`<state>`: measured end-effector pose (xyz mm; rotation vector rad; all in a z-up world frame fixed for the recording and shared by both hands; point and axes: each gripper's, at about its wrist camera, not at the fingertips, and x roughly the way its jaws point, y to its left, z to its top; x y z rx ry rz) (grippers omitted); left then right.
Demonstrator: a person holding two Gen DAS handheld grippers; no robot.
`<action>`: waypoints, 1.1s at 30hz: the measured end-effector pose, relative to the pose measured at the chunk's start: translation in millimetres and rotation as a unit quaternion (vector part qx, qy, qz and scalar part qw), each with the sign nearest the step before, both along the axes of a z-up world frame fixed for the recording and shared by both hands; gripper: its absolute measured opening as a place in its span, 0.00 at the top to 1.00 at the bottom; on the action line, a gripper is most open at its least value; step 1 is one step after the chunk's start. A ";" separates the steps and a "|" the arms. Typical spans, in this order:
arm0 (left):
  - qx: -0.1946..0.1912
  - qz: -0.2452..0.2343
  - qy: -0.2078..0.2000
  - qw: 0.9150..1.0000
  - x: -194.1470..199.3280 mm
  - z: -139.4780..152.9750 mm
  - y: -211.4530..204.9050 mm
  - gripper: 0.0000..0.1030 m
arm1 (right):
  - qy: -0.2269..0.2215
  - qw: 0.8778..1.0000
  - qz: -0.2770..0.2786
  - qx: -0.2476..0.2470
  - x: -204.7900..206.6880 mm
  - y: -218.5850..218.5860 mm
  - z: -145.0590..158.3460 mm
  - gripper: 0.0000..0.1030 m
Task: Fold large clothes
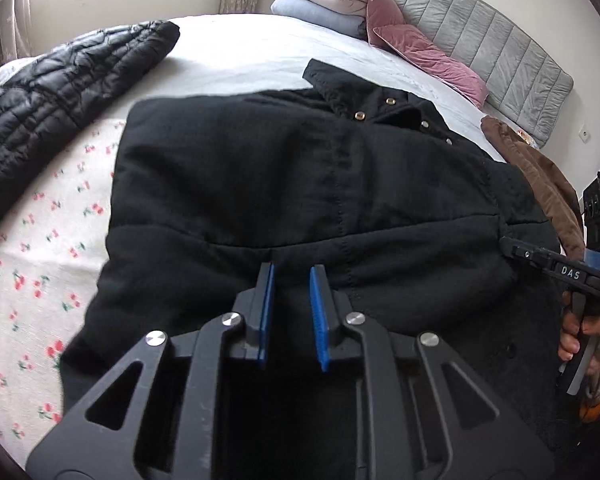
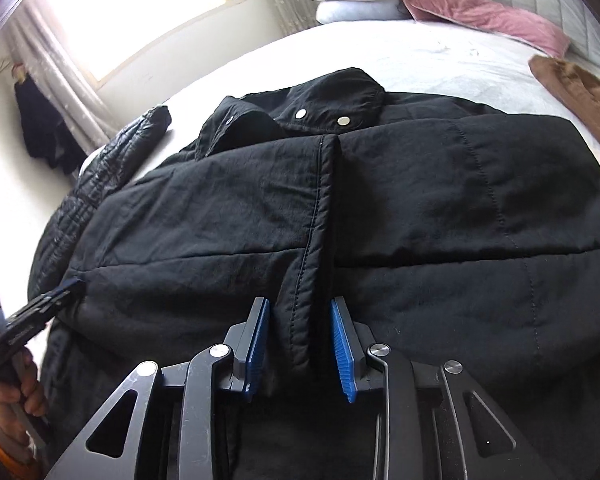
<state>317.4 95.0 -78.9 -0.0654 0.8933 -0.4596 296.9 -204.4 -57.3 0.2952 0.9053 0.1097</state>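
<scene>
A bed (image 1: 260,52) with a pale grey sheet fills both views, a window (image 2: 140,12) and curtains behind it and a grey padded headboard (image 1: 480,28) along its far edge. A cherry-print cover (image 1: 32,248) lies over the near left part of the bed. The black jacket (image 1: 300,184), the largest thing on the bed, lies spread across the near middle, its collar (image 2: 332,100) with metal snaps turned toward the headboard and a padded flap running down its middle. A quilted black coat (image 1: 60,92) lies along the bed's left edge, just beside the jacket. A brown garment (image 1: 540,176) lies at the right edge. Pink pillows (image 1: 420,44) lean on the headboard, next to folded blankets (image 1: 320,4) at the far edge.

The left gripper (image 1: 292,276) sits at the jacket's near hem, its blue pads apart with dark fabric between them; whether they pinch it I cannot tell. The right gripper (image 2: 300,308) has its jaws spread on either side of the middle flap, not pressing on it.
</scene>
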 end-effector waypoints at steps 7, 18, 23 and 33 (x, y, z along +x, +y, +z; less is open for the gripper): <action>-0.017 0.004 0.003 1.000 -15.2 15.8 5.3 0.63 | -0.005 0.999 -0.007 0.043 -15.2 -12.6 0.3 0.58; 0.054 0.023 0.012 0.998 -109.8 86.8 38.5 0.19 | -0.012 1.000 0.003 -0.006 -122.0 -38.3 61.3 0.29; 0.063 0.056 0.025 0.996 -168.8 120.6 74.5 0.11 | -0.012 0.999 -0.023 -0.022 -200.5 -63.2 95.6 0.24; 0.070 0.098 0.017 0.993 -263.4 155.1 118.4 0.03 | -0.007 0.997 -0.053 -0.055 -343.4 -108.9 129.5 0.14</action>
